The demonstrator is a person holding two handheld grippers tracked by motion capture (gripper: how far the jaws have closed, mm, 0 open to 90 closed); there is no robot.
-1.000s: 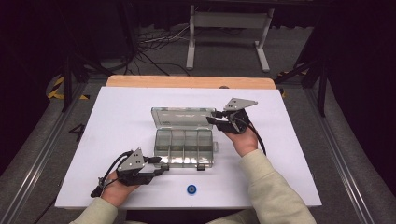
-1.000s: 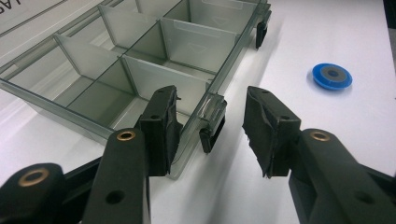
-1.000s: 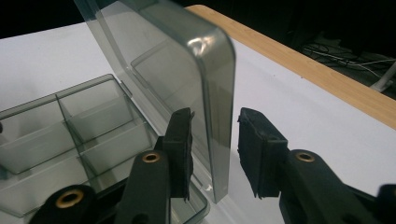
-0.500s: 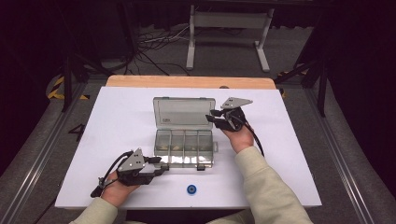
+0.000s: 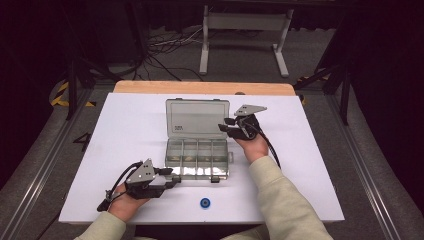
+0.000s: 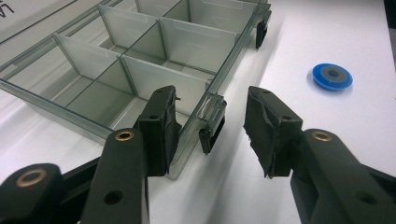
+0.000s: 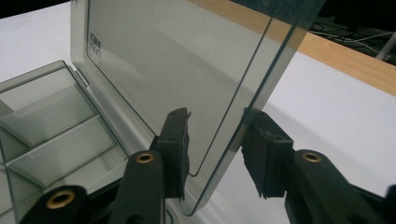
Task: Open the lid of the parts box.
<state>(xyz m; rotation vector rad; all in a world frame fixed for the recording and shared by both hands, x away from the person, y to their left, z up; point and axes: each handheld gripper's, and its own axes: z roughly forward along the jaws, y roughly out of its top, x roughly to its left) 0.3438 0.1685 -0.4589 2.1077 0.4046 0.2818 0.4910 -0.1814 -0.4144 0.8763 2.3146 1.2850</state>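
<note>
My left gripper sits near the front left corner of the white surface, its fingers spread apart astride the front wall and black latch of the clear grey plastic compartment box, clenching nothing. My right gripper has its fingers on either side of the box's transparent hinged lid; whether they actually pinch it I cannot tell. The lid's top edge is cut off there. A small blue disc lies by the front edge. Since a second ago the lid stands more upright.
</note>
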